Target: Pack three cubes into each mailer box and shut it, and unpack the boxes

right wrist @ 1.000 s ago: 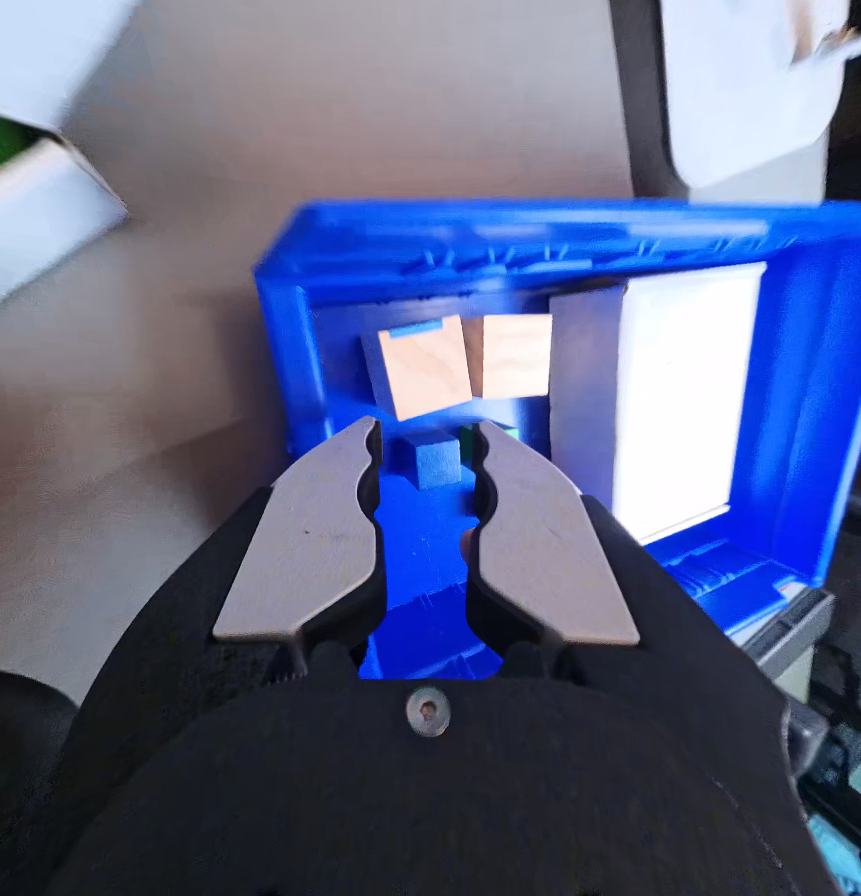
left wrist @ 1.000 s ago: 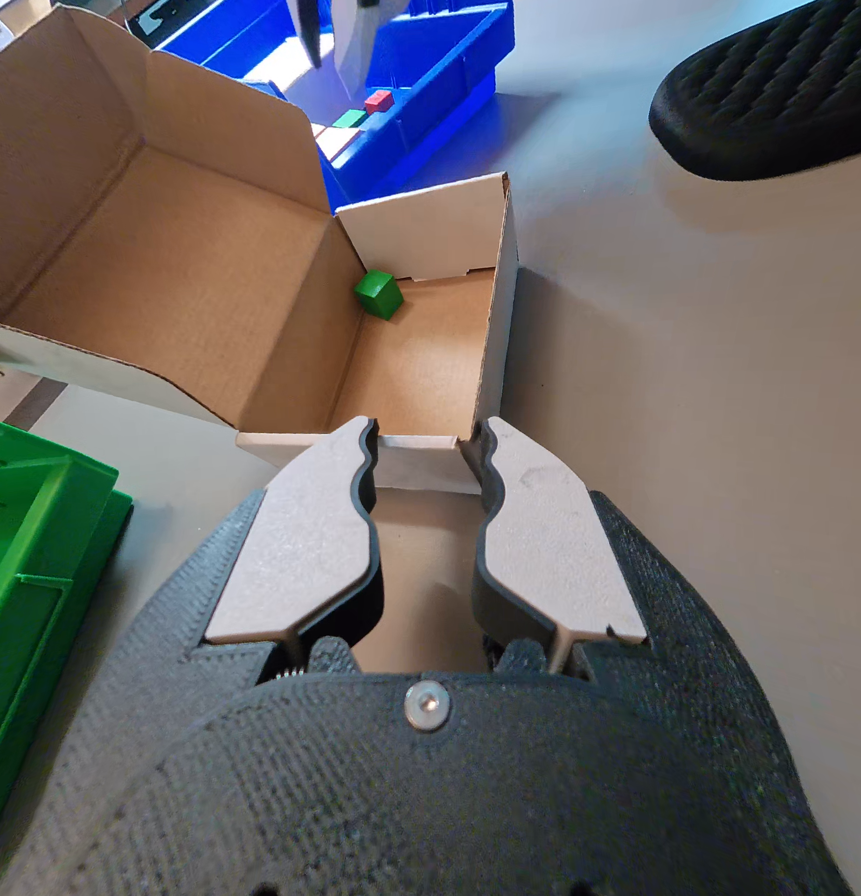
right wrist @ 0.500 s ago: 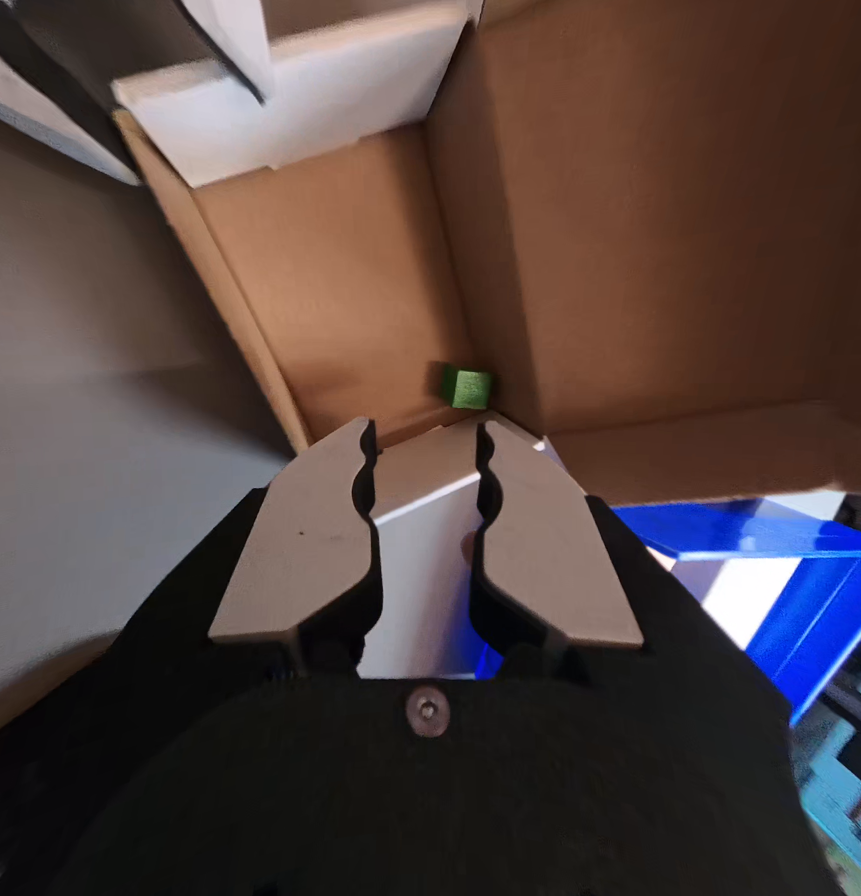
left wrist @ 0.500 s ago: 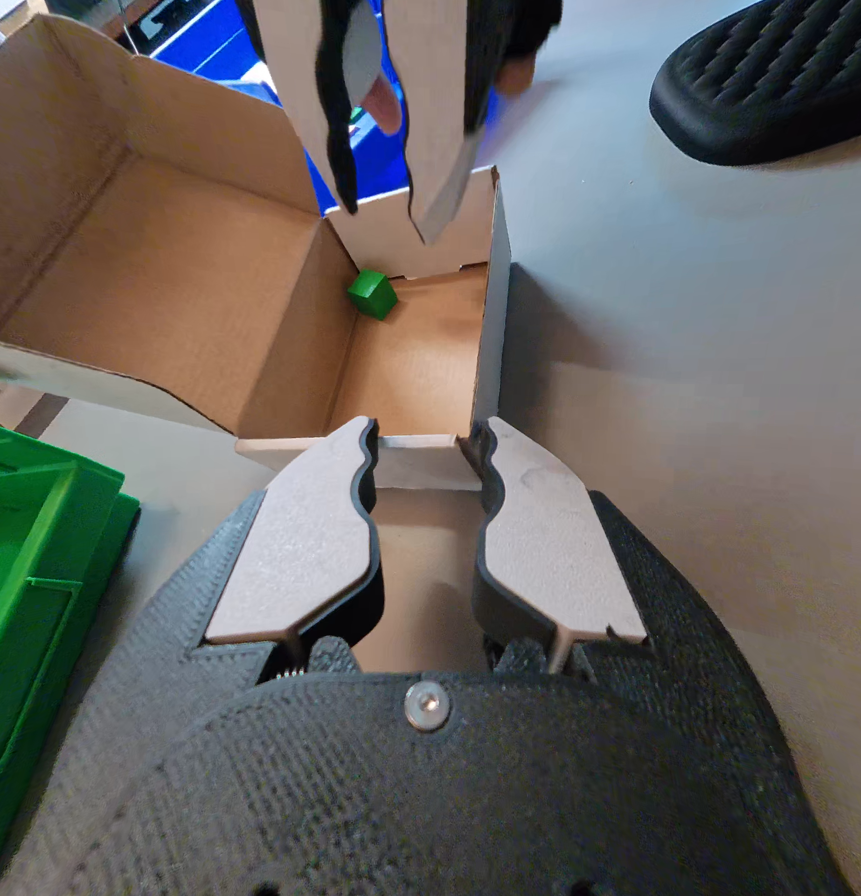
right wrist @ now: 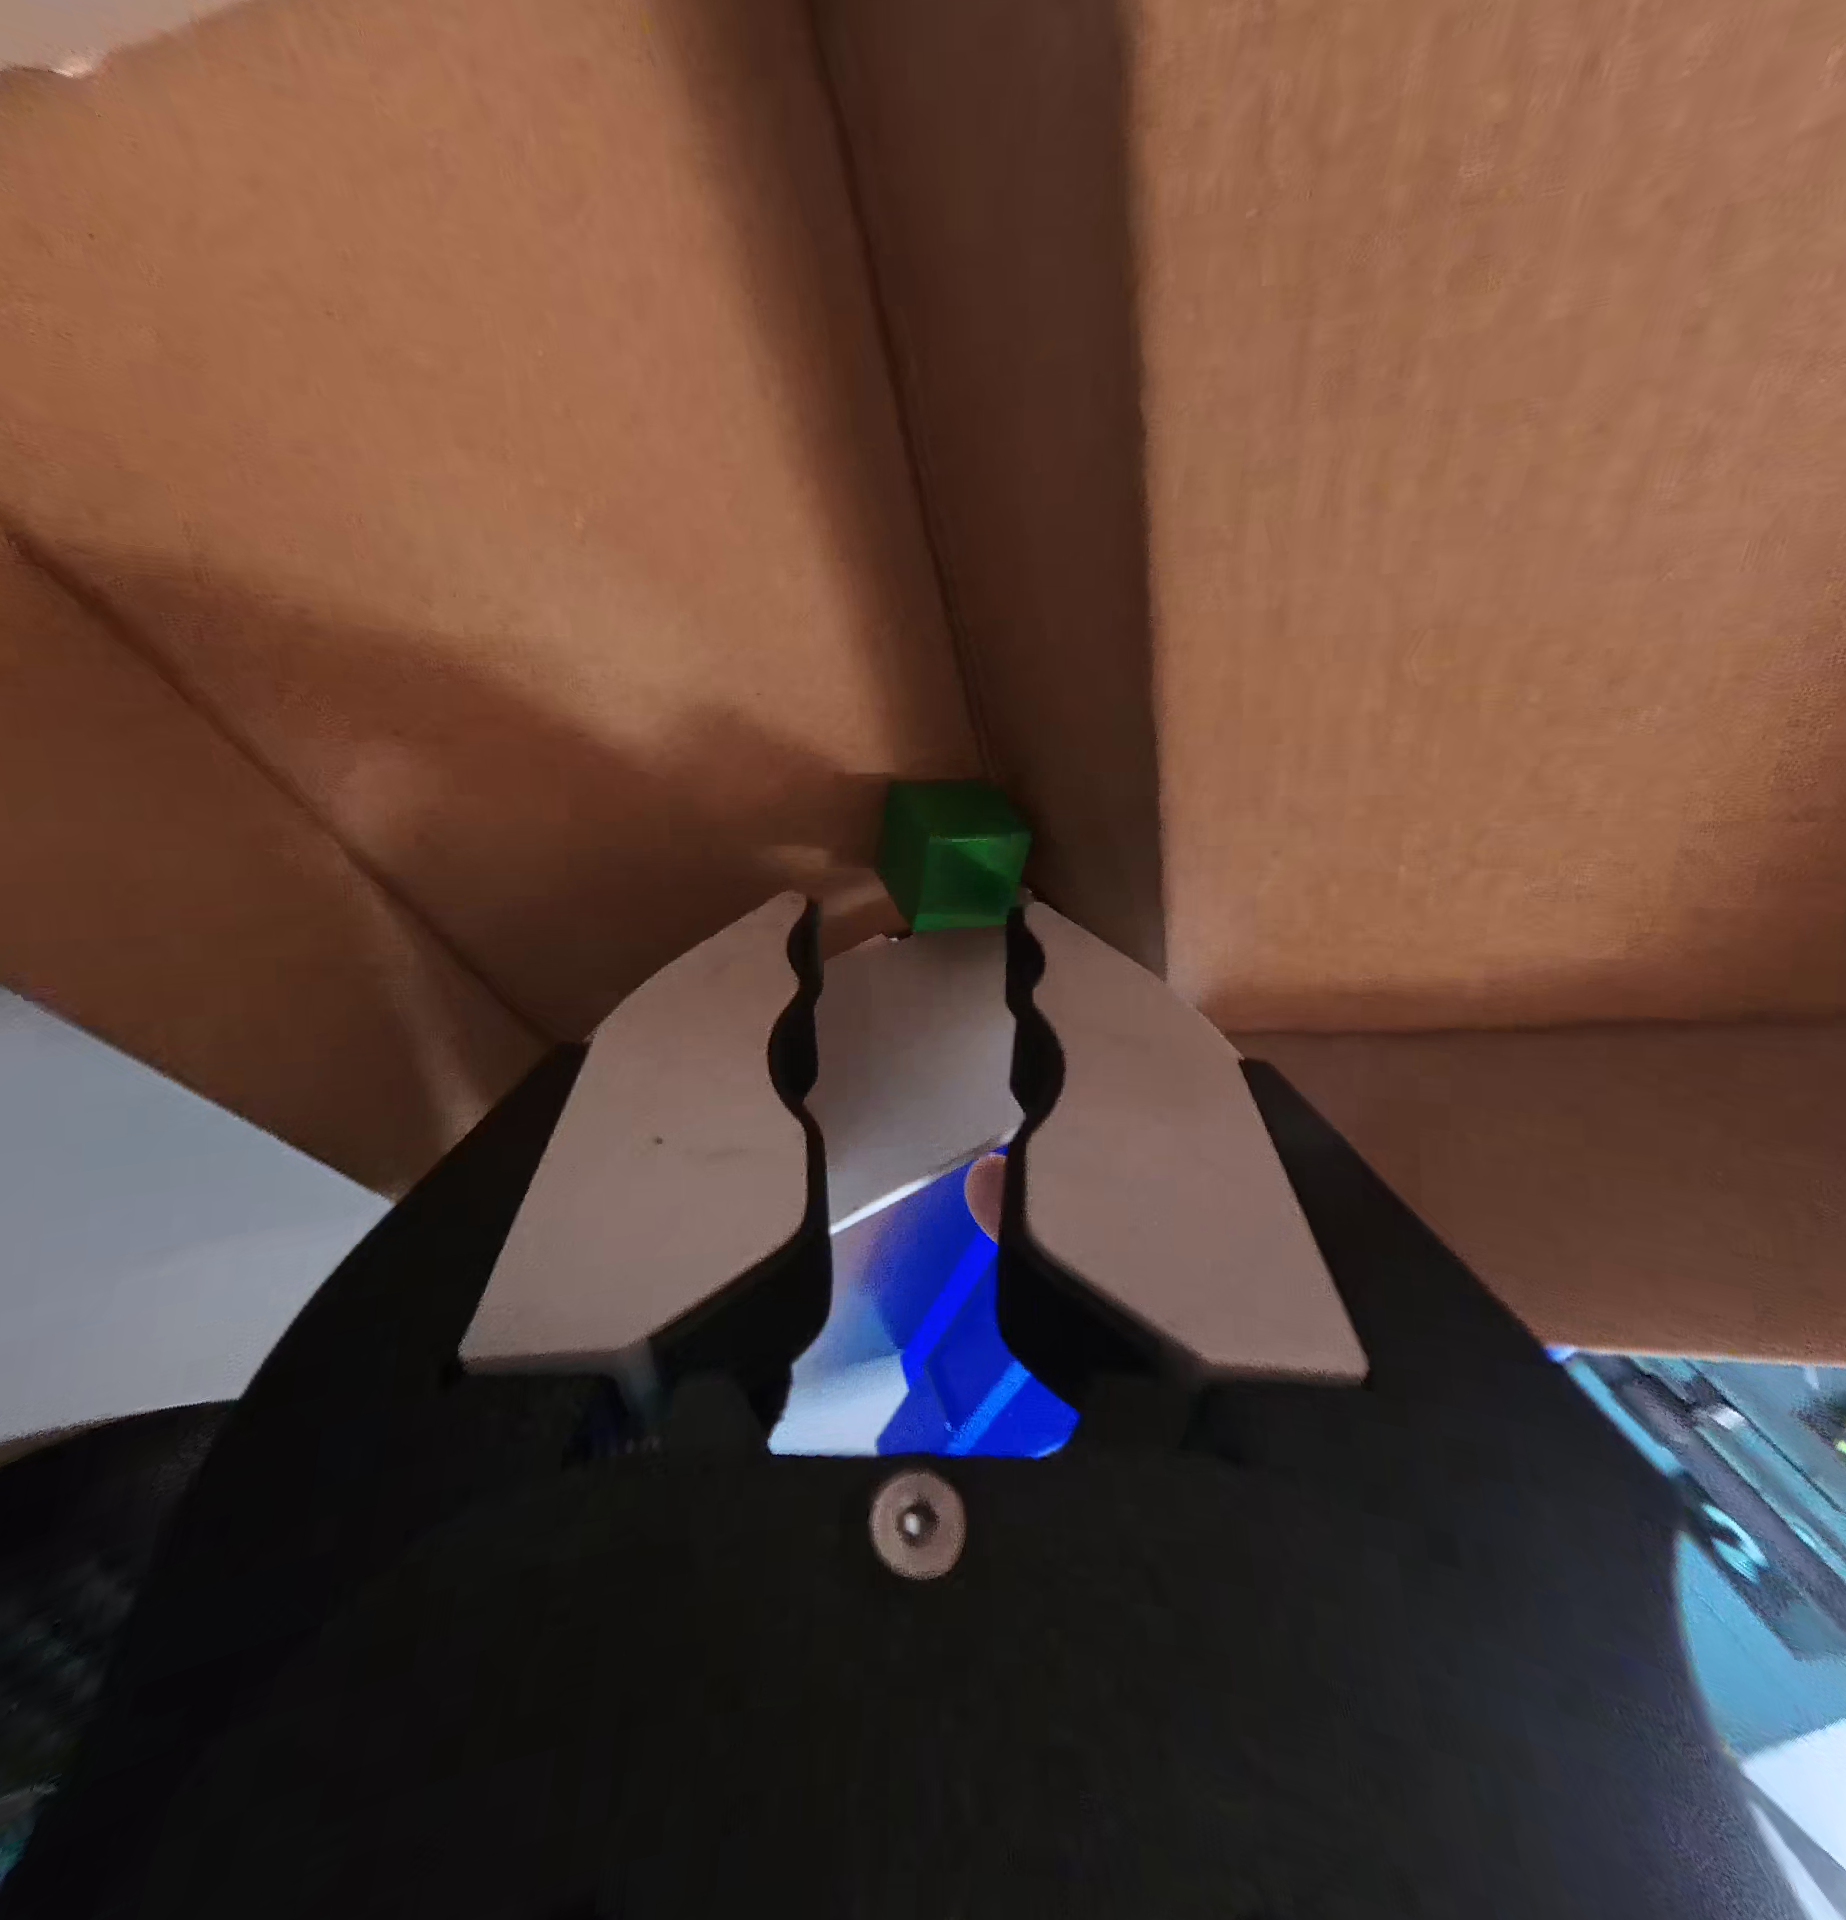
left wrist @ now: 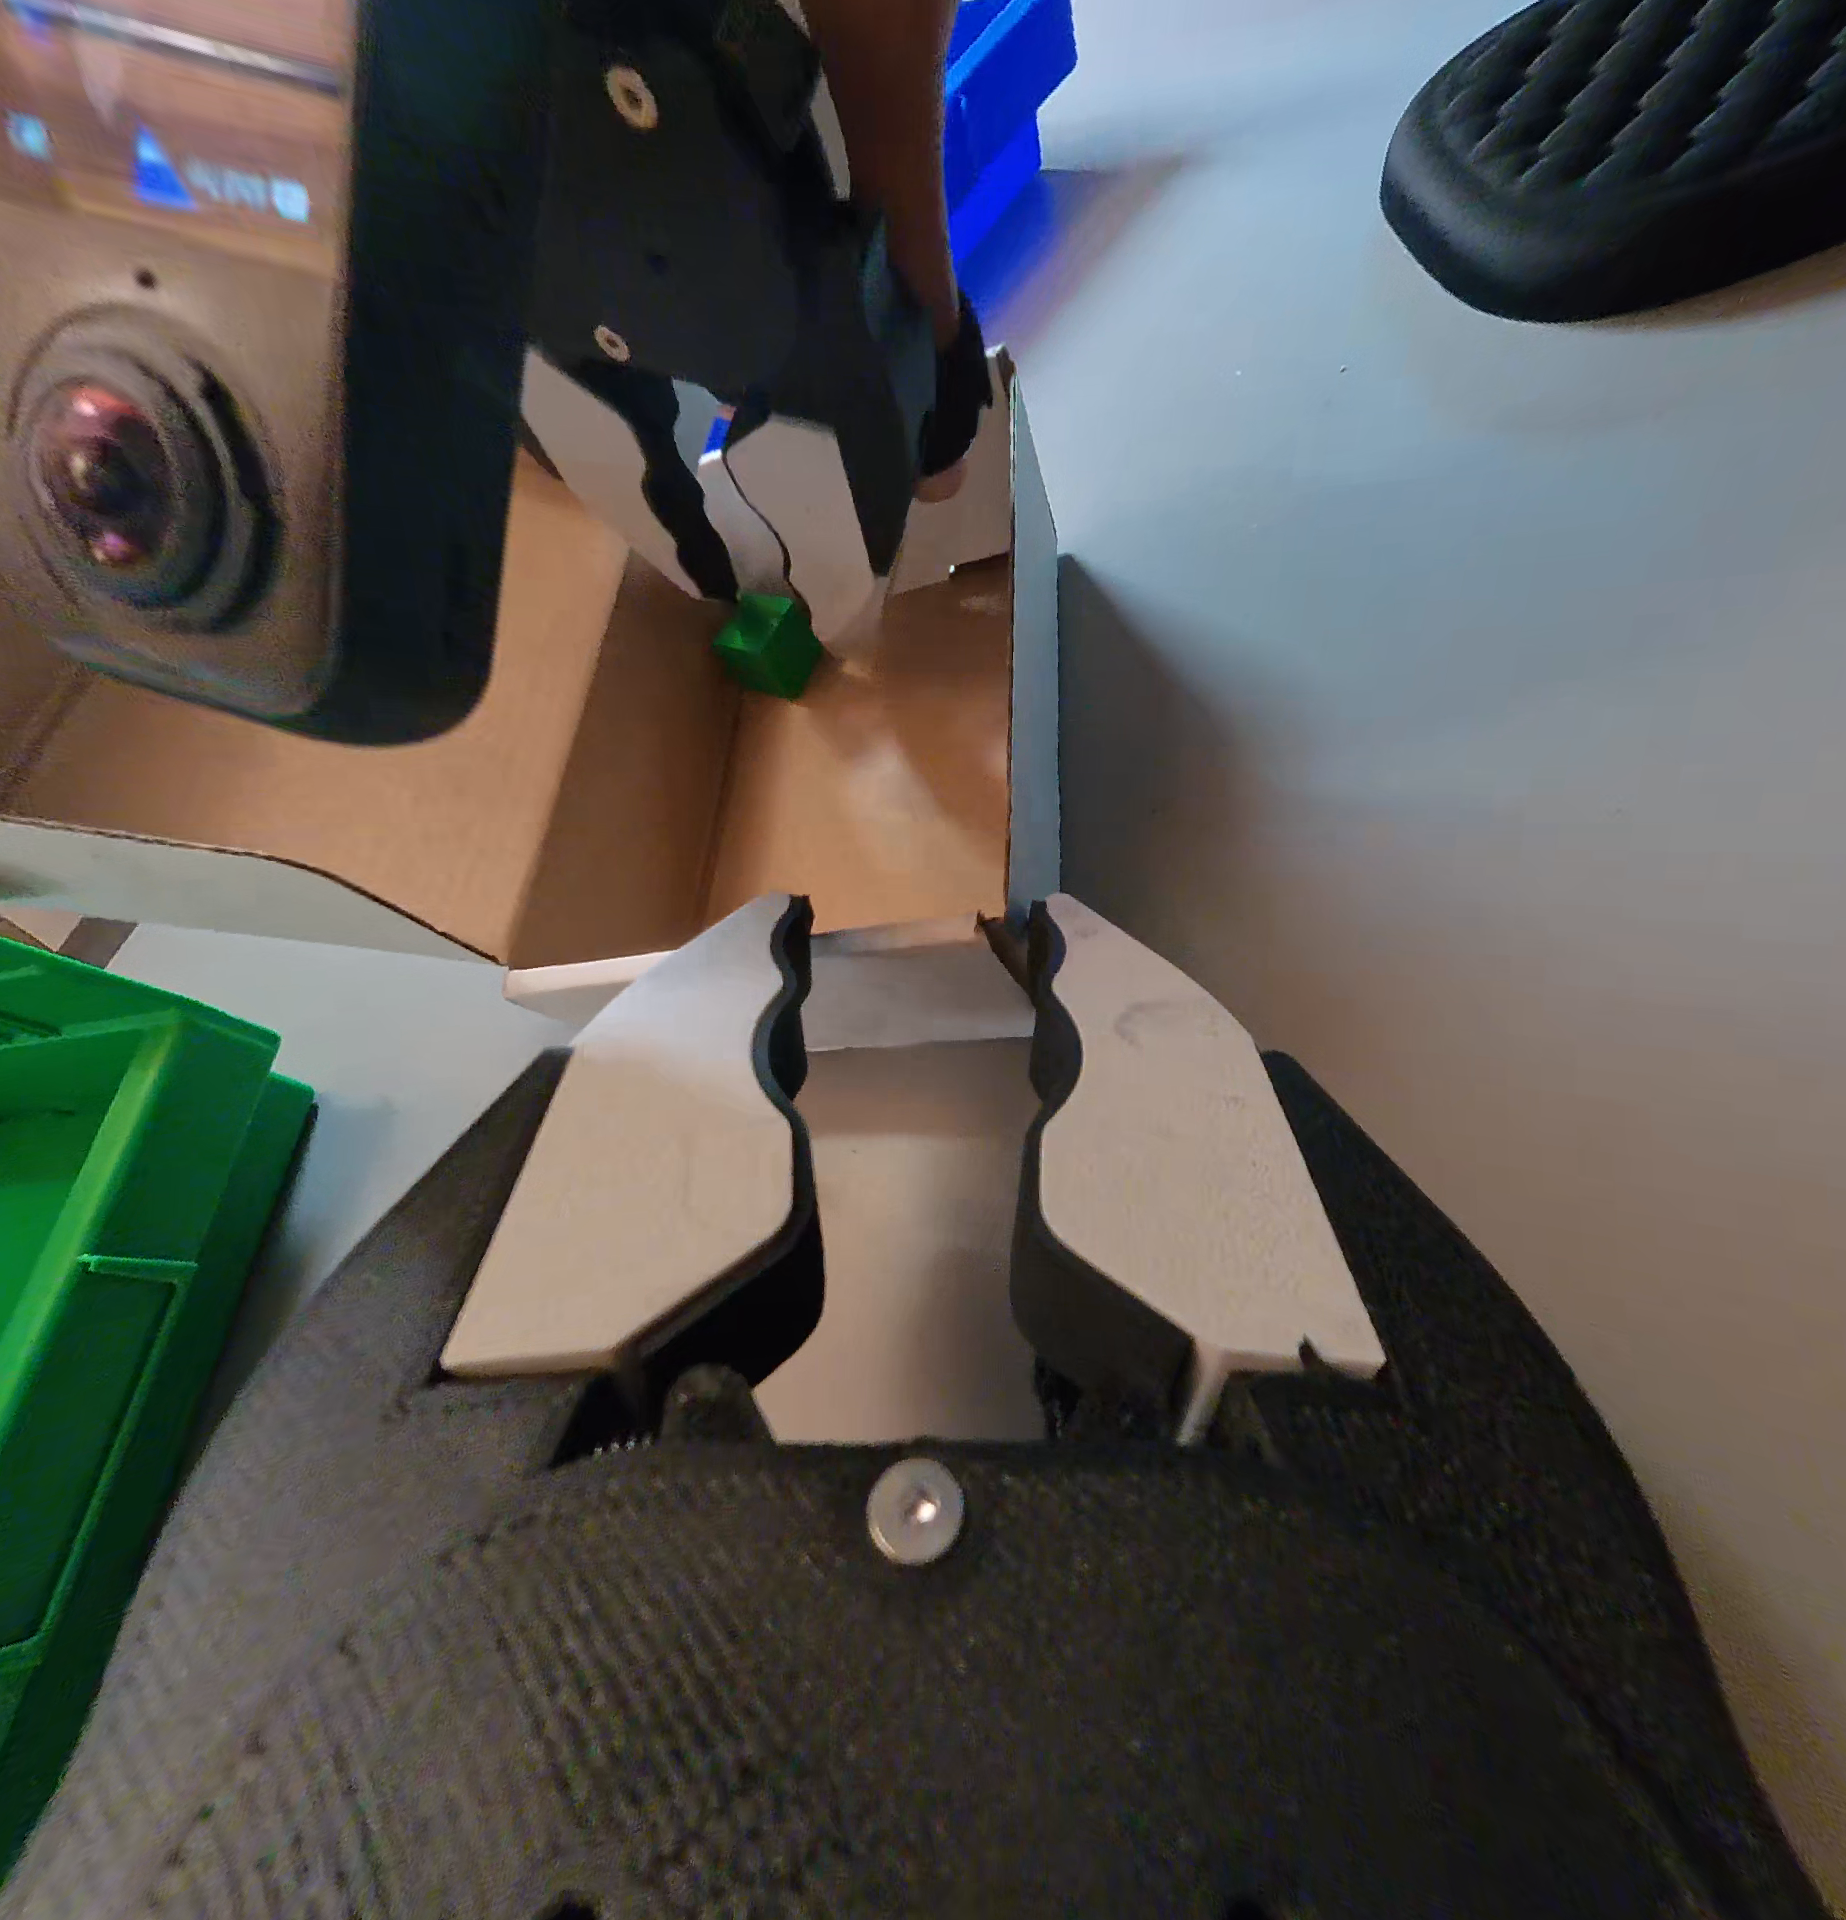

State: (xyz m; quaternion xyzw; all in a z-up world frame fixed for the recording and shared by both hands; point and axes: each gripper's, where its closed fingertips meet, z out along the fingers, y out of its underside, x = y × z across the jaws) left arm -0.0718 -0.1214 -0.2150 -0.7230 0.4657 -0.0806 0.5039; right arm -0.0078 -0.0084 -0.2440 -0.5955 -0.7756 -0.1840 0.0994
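An open mailer box (left wrist: pixel 1031 727), brown inside and white outside, lies on the grey table. A green cube (left wrist: pixel 768 644) sits in its far corner by the hinge wall. My right gripper (left wrist: pixel 784 613) reaches down into the box from above, open, with its fingertips just over the cube. In the right wrist view the cube (right wrist: pixel 950 852) lies right beyond the open right gripper (right wrist: pixel 911 914), towards its right finger. My left gripper (left wrist: pixel 914 925) is open and straddles the box's near white wall, low over the table.
A green bin (left wrist: pixel 88 1247) stands at the left beside my left gripper. A blue bin (left wrist: pixel 1002 104) stands behind the box. A black textured pad (left wrist: pixel 1646 156) lies at the far right on the grey table (left wrist: pixel 1418 831). Tip to tip, the grippers are about 15 cm apart.
My right gripper has left the blue bin, swung over the box and come down to the green cube. My left gripper and the box have stayed put.
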